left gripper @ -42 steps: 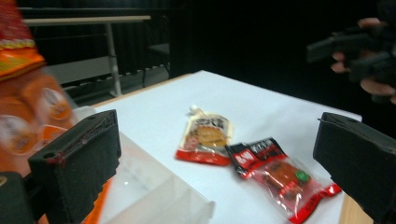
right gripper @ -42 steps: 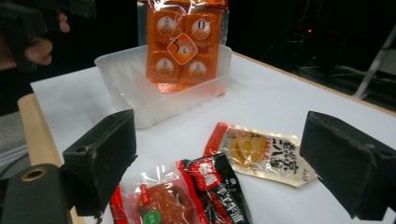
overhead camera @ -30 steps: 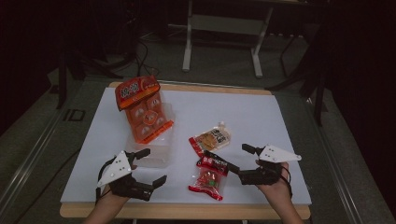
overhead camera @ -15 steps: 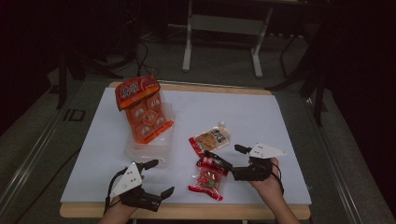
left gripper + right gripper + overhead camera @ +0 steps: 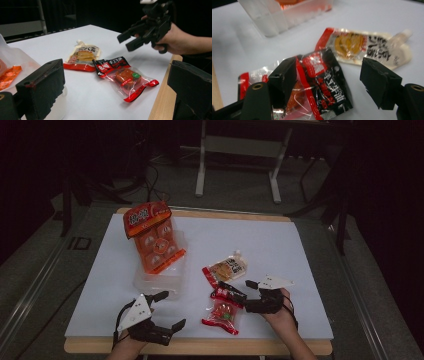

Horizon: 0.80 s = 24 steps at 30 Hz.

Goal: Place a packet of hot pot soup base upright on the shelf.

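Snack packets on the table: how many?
3: an orange multi-pack standing in the clear plastic tub, a spouted pouch mid-table, and a red-black packet beside the right gripper. The tub may hide more.

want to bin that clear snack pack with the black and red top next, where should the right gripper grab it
Grip the black-and-red header end of the snack pack, the flat edge nearest the right gripper. The pack lies flat on the table, so a low approach from the right, one jaw sliding under the header, looks best. Its jaws already stand open around that end. The bulging middle would likely slip.
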{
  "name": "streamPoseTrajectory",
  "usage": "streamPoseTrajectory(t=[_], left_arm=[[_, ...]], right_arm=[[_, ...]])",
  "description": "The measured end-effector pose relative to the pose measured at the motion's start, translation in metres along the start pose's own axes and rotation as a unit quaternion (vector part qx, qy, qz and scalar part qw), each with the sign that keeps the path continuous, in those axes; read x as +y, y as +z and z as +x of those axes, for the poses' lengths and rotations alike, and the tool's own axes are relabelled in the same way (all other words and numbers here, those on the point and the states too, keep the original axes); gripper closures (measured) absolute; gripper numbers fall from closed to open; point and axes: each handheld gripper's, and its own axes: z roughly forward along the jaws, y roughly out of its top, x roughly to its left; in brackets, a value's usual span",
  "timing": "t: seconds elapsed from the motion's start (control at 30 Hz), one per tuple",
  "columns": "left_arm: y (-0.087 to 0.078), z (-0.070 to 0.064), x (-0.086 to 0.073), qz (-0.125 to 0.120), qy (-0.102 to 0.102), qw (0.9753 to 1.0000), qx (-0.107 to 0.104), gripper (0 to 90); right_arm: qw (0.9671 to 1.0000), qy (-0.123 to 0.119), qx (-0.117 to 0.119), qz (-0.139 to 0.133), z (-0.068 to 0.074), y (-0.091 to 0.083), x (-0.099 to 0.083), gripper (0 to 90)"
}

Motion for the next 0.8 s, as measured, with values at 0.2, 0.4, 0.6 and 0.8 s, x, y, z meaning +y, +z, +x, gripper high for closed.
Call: streamPoseTrajectory(t=[0.2, 0.4, 0.6, 0.8], left_arm=[[0.002, -0.002, -0.002, 0.008, 0.002, 1.0, -0.003, 1.7], [0.002, 0.0, -0.003, 0.006, -0.003, 1.0, 0.001, 1.7], [0.003, 0.0, -0.004, 0.009, -0.002, 1.0, 0.001, 1.7], [0.005, -0.001, -0.005, 0.014, -0.001, 0.9999, -0.002, 1.7]], right_arm=[[0.9996, 0.005, -0.007, 0.026, -0.005, 0.011, -0.008, 29.5], [0.9985, 0.015, -0.005, 0.052, -0.013, 0.024, -0.012, 29.4], [0.9956, -0.005, -0.011, 0.093, -0.01, 0.032, -0.016, 23.9], [0.9946, -0.01, -0.02, 0.101, -0.008, 0.036, -0.018, 18.8]])
